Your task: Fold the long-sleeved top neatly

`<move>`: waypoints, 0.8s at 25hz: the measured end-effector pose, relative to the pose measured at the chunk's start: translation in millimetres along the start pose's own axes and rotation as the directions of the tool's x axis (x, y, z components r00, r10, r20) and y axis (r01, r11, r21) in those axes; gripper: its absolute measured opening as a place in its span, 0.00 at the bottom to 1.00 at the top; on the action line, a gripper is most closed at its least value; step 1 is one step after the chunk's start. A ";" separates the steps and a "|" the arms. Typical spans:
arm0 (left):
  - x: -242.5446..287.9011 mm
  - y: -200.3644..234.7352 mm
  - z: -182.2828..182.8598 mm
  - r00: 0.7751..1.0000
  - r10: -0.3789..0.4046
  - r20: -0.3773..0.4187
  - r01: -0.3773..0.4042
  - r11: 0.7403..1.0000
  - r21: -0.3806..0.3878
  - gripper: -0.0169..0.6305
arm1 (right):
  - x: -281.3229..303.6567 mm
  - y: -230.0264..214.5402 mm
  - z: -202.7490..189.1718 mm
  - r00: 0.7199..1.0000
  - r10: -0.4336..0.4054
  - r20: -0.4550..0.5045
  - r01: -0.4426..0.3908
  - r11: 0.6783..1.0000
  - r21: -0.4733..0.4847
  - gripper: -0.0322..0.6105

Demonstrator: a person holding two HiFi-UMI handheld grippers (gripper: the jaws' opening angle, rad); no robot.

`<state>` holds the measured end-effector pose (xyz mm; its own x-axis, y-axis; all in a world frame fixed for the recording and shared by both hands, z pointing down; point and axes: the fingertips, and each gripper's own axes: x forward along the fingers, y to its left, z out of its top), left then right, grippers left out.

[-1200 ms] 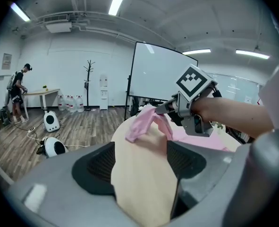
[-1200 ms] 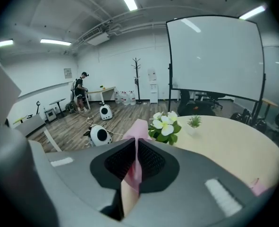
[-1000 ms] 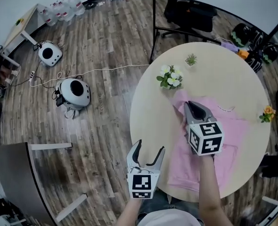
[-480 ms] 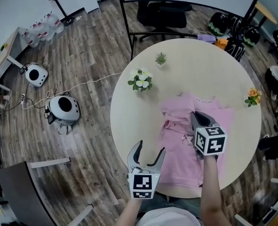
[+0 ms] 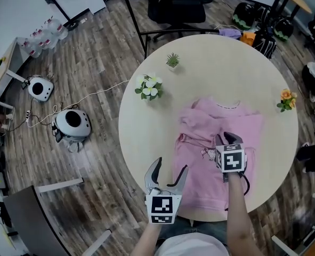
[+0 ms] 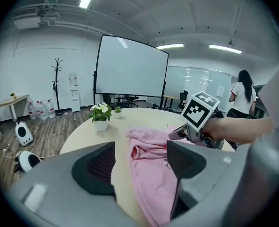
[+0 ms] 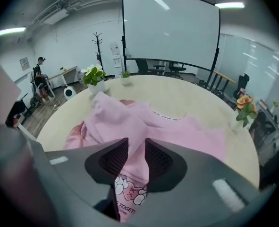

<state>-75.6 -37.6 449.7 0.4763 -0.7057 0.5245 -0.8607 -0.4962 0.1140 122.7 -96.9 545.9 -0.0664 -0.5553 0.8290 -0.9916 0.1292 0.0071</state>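
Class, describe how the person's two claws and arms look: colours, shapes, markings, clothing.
Both the left claw and right claw are grey, with two curved jaws lined with dark ribbed pads. Each carries a white cube printed with black square markers. Forearms are bare; a light shirt shows below. The right claw's jaws have just been opening, pink top cloth in the gap.

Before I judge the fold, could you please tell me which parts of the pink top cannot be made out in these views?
- Head view: the right gripper, jaws just opening with pink cloth showing in the gap, covers the middle of the pink top.
- Right gripper view: those jaws cut off the chest print, so its wording is incomplete.
- Left gripper view: the open, empty left gripper hides the top's near hem.
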 end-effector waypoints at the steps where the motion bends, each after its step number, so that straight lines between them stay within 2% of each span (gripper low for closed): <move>1: 1.1 -0.7 -0.3 1.000 0.001 -0.001 -0.001 1.000 0.001 0.73 | -1.6 -0.2 3.3 1.000 -0.010 0.015 0.011 1.000 -0.023 0.28; 6: 2.0 -1.7 2.1 1.000 0.009 0.000 -0.009 1.000 -0.004 0.73 | -17.0 22.7 41.7 0.987 0.051 0.154 -0.031 0.991 -0.130 0.34; 9: 0.6 1.2 2.8 1.000 0.017 0.001 -0.017 1.000 -0.012 0.73 | -17.8 48.9 65.9 0.975 0.105 0.196 -0.067 0.980 -0.189 0.35; 14: -4.3 9.5 0.2 1.000 0.026 -0.002 -0.026 0.999 -0.027 0.73 | -2.9 101.1 91.3 0.967 0.177 0.182 -0.113 0.942 -0.317 0.35; 20: -11.9 32.6 -6.5 0.998 0.066 -0.007 -0.066 0.996 -0.058 0.73 | 31.4 134.1 91.2 0.971 0.207 0.116 -0.148 0.911 -0.385 0.34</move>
<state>-110.5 -42.1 452.7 0.4176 -0.7334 0.5364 -0.8992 -0.4184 0.1279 -22.5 -172.0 521.9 -0.2826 -0.6078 0.7421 -0.8506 0.5163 0.0990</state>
